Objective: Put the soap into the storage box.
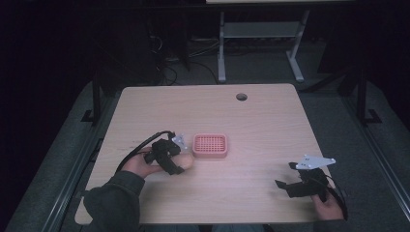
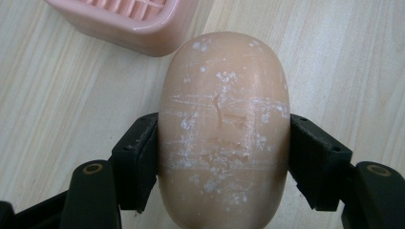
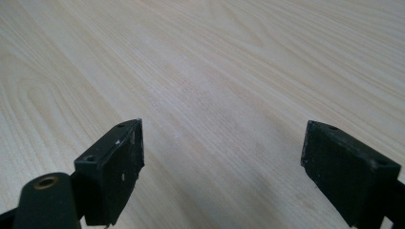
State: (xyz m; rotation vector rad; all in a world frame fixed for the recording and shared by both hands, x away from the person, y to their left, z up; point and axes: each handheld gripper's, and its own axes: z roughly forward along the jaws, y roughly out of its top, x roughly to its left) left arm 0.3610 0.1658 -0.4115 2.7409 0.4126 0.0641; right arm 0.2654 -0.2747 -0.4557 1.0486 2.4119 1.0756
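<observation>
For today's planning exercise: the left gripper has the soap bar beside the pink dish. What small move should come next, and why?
Probably lift the soap bar slightly and carry it over the pink dish. The left gripper clamps it on both sides, and the dish sits empty right beside it.

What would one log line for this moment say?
left gripper: shut on soap bar | soap dish: beside it | right gripper: open over table

Left gripper (image 2: 223,157) clamped, right gripper (image 3: 222,167) agape.
</observation>
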